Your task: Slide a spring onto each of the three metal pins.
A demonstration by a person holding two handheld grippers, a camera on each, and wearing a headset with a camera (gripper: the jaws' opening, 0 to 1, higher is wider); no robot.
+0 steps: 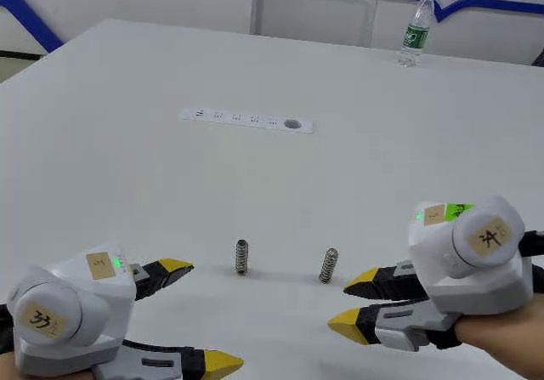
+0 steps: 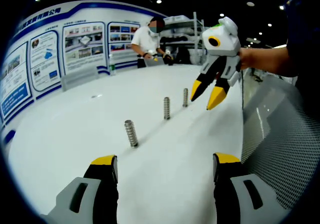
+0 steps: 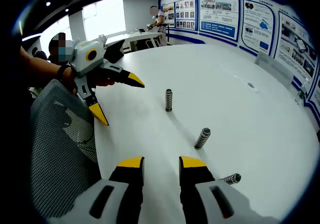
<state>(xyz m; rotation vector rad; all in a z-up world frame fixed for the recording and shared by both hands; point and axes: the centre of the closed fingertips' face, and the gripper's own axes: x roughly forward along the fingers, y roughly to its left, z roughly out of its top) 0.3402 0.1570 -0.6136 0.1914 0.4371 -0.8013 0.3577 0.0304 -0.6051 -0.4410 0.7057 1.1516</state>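
White table (image 1: 102, 99), three springs in a row across its near part. Left spring (image 1: 241, 257) and middle spring (image 1: 328, 265) stood upright, apart from each other, nothing touching them. Right spring (image 2: 185, 97) stood at the far end of the row in the left gripper view, just beside the yellow tips of the right tongs (image 2: 206, 94). In the right gripper view it sat close by one tip, a dark round end showing; could not tell whether it touched. Whether a pin ran inside any spring could not be made out. Left tongs (image 1: 197, 314) hovered at the near left, spread wide and holding nothing, tips pointed toward the left spring with bare table between. Right tongs were at the near right, parted by a moderate gap and also empty, tips near the middle spring but clear of it. Surroundings: an inset socket strip (image 1: 246, 119) with a round port in the table's middle, well beyond the springs. A water bottle (image 1: 416, 27) stood upright near the far right edge. A grey chair back (image 1: 313, 14) was behind the far edge. A mesh chair (image 2: 280, 149) was against the near edge. A person (image 2: 150, 36) stood at the table's far end. Poster boards (image 2: 75, 43) hung on the wall.
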